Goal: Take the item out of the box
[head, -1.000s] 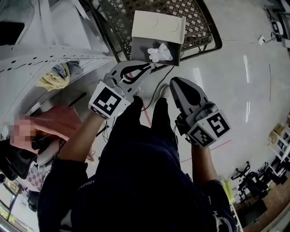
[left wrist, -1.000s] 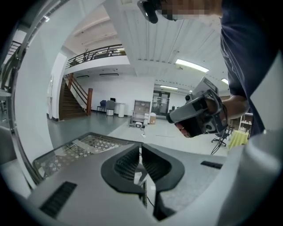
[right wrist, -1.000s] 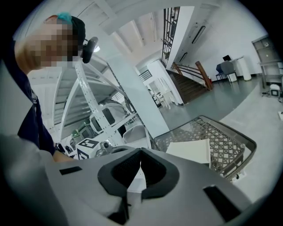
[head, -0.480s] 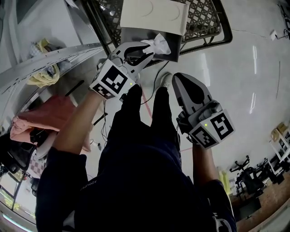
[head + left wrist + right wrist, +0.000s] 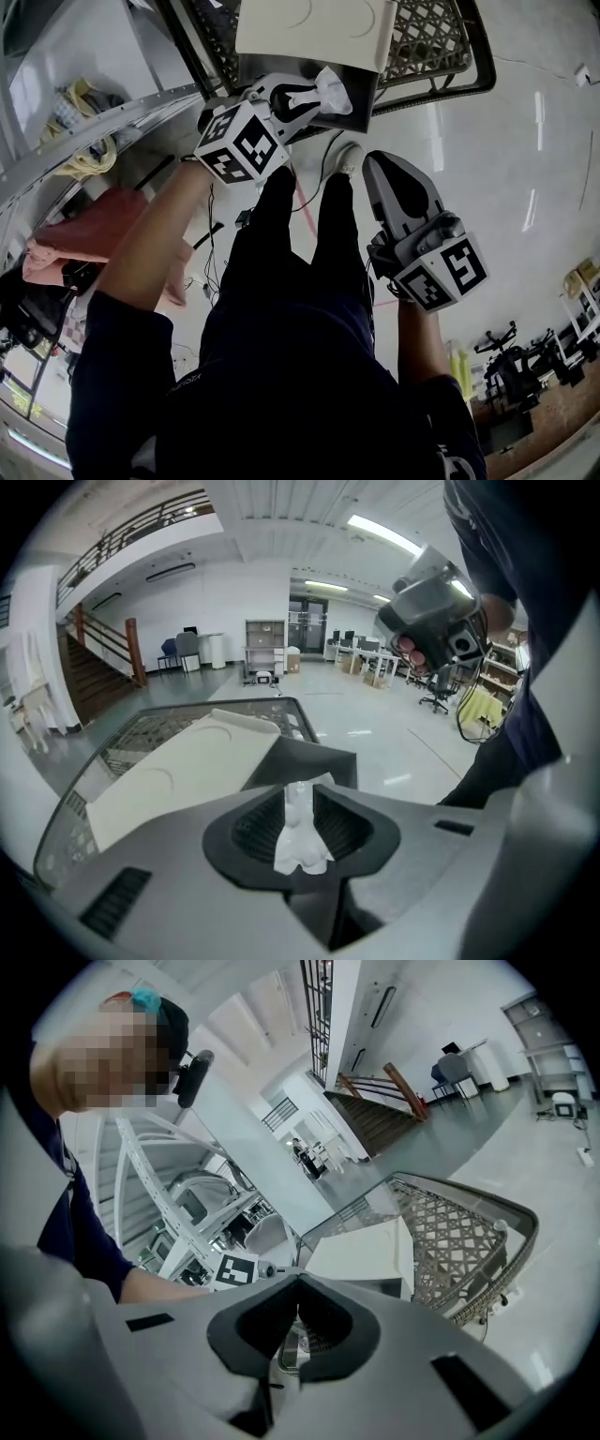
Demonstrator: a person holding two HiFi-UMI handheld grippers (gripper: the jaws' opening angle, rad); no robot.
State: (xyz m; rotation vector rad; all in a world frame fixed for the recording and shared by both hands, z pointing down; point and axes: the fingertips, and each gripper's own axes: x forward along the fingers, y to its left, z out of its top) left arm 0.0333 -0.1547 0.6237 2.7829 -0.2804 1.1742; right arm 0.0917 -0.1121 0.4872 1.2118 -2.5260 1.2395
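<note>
Above one open box [image 5: 309,33], left tongs [image 5: 314,94] pinch one white item [image 5: 334,88], perhaps tissue; right tongs [image 5: 373,164] closed, empty.

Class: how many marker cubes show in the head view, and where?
2. One cube is on the left gripper at the box; the other is on the right gripper, lower right.

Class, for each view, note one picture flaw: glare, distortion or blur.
Head view: light streaks glare on the glossy floor. Left gripper view: fisheye curves the room, ceiling lamp blown out. Right gripper view: dark rounded corners, a mosaic patch.
</note>
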